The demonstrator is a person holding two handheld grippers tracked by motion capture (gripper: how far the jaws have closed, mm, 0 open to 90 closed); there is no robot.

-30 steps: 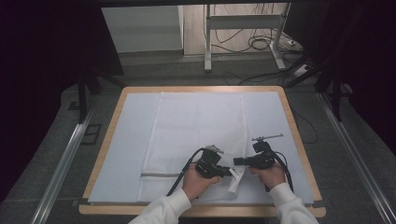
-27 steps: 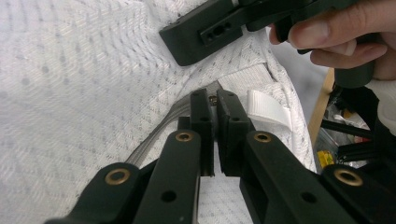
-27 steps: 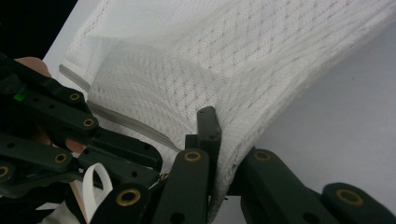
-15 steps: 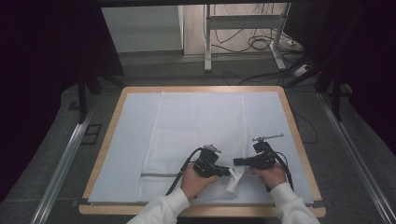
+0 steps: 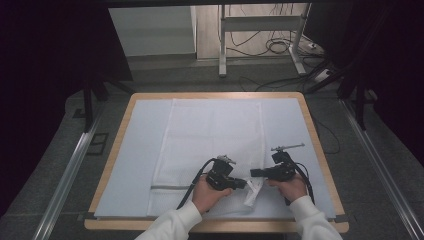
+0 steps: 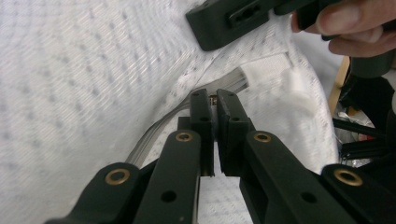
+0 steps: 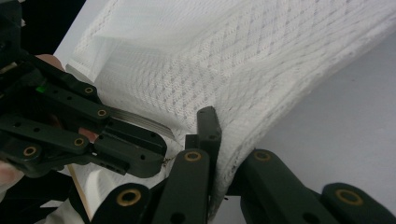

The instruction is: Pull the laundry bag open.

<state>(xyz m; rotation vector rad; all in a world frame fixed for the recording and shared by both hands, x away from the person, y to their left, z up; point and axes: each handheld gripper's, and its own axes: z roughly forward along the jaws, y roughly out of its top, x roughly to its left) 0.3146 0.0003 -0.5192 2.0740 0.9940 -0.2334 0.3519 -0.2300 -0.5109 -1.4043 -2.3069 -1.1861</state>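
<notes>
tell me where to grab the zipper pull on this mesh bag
Take the small metal zipper pull at the end of the grey zipper, along the mesh bag near edge. Come from the person's side, jaws across it: it is thin and stands above the lifted fabric.

Wood-rimmed table (image 5: 320,145), pale sheet (image 5: 135,150) on it, white mesh bag (image 5: 215,135) atop.
</notes>
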